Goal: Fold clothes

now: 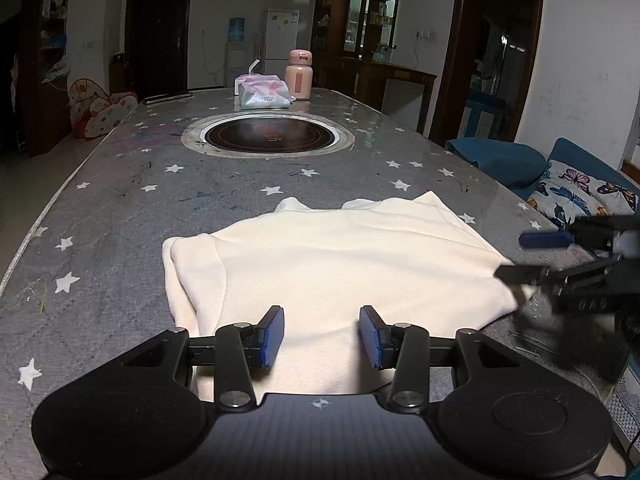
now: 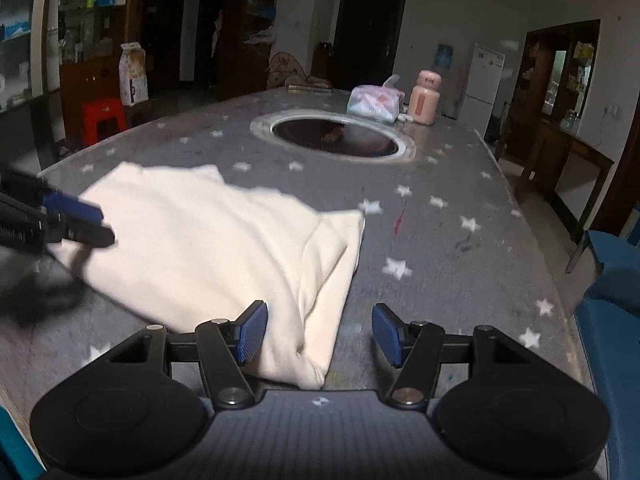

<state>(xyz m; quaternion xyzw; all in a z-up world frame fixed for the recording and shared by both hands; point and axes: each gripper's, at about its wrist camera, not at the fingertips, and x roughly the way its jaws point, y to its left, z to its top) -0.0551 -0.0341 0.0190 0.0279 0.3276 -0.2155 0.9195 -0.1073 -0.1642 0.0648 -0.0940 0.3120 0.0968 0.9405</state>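
Left wrist view first: your left gripper (image 1: 322, 338) hangs low over the near edge of the table, jaws spread wide, blue pads (image 1: 272, 338) holding nothing. Right beneath and ahead lies the cream fleece garment (image 1: 332, 256), partly folded, resting flat on the grey star-printed tablecloth (image 1: 120, 200) close to the near edge. Over at the garment's right corner you can see your right gripper (image 1: 516, 254) coming in from the side, blurred.

Right wrist view now: your right gripper (image 2: 320, 334) has its jaws wide apart too, nothing between them, and the cream garment's corner (image 2: 316, 376) sits just under the left pad (image 2: 252, 332). The left gripper (image 2: 90, 222) shows at the garment's far side, also blurred and empty-handed.

My read: you're lining up to take two corners for the next fold. To do it well, drop each pair of fingers so one slips under the edge and the other lands on top, catching every layer at that doubled side (image 2: 332, 264), not just the top sheet. Pinch both corners before lifting, raise them together, keep the edge taut between your hands, and lay it over squarely.

Further out, the round dark inset cooktop (image 1: 270, 136) sits at the table's centre, well apart from the cloth. At the far edge stand the soft pack of tissues (image 1: 264, 94) and the pink bottle (image 1: 298, 74), clear of your working space.
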